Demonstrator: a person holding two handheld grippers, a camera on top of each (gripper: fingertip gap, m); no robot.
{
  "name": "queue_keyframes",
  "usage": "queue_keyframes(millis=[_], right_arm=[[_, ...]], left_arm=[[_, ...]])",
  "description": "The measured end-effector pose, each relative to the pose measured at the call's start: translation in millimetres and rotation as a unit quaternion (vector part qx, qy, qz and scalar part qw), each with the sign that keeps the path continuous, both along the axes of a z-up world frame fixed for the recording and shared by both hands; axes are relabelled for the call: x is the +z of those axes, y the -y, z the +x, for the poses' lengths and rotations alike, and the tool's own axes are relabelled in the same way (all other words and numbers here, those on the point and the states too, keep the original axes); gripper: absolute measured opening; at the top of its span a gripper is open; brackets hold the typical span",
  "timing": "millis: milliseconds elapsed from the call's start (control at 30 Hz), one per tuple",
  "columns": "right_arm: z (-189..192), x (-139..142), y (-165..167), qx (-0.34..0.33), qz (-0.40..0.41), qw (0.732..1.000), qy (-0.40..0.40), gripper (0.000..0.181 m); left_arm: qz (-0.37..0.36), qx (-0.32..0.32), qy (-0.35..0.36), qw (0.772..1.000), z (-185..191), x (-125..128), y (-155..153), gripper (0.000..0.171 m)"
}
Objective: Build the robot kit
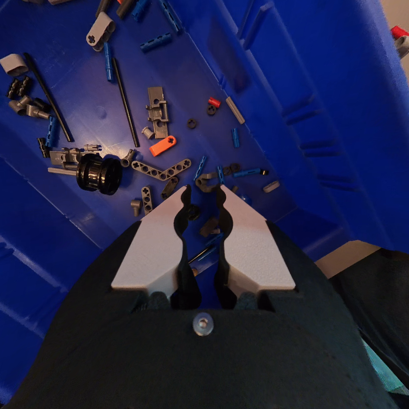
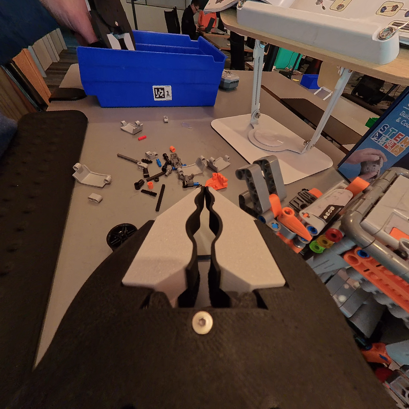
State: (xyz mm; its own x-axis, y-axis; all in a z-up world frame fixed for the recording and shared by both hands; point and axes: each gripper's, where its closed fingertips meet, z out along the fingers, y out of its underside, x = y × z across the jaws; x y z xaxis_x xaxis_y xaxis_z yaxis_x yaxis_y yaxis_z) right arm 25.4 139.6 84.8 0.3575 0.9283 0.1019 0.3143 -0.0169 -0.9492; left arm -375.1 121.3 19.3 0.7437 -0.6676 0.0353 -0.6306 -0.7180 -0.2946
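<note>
My left gripper (image 1: pixel 204 188) is open and empty, reaching down into a blue bin (image 1: pixel 287 110). Its tips hover just above the bin floor beside a grey connector piece (image 1: pixel 207 180). Loose building parts lie around it: a bent grey beam (image 1: pixel 161 170), an orange link (image 1: pixel 162 146) and a black wheel hub (image 1: pixel 98 174). My right gripper (image 2: pixel 203 189) is shut with nothing visible between its tips. It is held above a grey table (image 2: pixel 99 221), just short of a scatter of small parts and an orange piece (image 2: pixel 217 181). The left gripper (image 2: pixel 119 39) also shows in the bin (image 2: pixel 150 73).
A partly built grey and orange model (image 2: pixel 332 221) stands close on the right. A white stand (image 2: pixel 272 141) carrying a booklet is behind it. A black mat (image 2: pixel 33 199) lies on the left, and a black wheel (image 2: pixel 120 234) by my right gripper. Black axles (image 1: pixel 126 104) lie in the bin. About 40 cm separates my left fingertips from my right. The orange link (image 1: pixel 162 146) is about 4 cm from my left fingertips and 40 cm from my right. The right gripper is farther from the black wheel hub (image 1: pixel 98 174), some 45 cm, than the left, some 7 cm.
</note>
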Motion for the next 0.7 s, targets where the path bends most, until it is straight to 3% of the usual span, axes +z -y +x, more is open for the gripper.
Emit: queue_keyframes(millis=[467,700], right_arm=[[1,1,0,-0.002,0.003,1.0,0.001,0.0],[0,1,0,-0.001,0.004,1.0,0.001,0.0]], left_arm=[[0.008,0.0,0.02,1.0,8,-2,1,0.009],[0.031,0.002,0.028,0.999,11,11,-5,0.007]])
